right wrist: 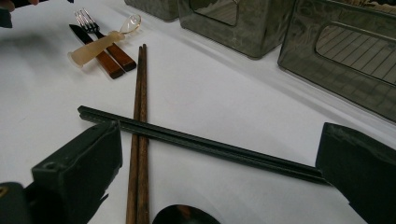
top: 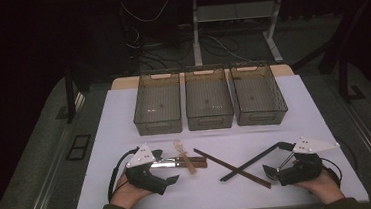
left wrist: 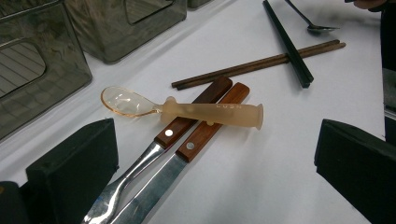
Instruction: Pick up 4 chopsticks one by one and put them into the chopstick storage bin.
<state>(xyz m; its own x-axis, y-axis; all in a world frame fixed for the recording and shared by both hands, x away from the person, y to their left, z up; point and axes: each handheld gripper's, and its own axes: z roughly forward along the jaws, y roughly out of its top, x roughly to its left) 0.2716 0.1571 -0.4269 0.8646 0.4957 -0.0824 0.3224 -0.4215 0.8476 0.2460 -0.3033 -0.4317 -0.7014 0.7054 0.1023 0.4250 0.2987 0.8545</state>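
Jaws wide apart on both sides, nothing gripped. Left gripper (top: 165, 180) down low at the near left of the white table (top: 101, 141), resting in a hand (top: 125, 194), jaws aimed at a little heap of cutlery. Seen through the left gripper view: a translucent amber spoon (left wrist: 187, 109) lying crosswise on top of two wooden handles, one a fork (left wrist: 161, 144), the other a knife (left wrist: 187, 149), side by side and touching, steel ends pointing back towards the jaws. Just beyond, a pair of brown chopsticks (left wrist: 261, 65) crossed by a pair of black chopsticks (left wrist: 287, 44) lying over them.

Right gripper (top: 274, 171) at the near right, also held in a hand (top: 325, 184), jaws spread and empty. In the right gripper view, brown chopsticks running straight away between the jaws, black chopsticks laid across them from left jaw to right jaw, both flat on the table. Dark metal spoon bowl (right wrist: 187, 215) at the very bottom edge, between the jaws. Amber spoon, fork and knife farther off at upper left there.

Across the far side: three smoky transparent bins (top: 209, 107) in a row, side by side, well apart from the cutlery, all looking empty from the high view.
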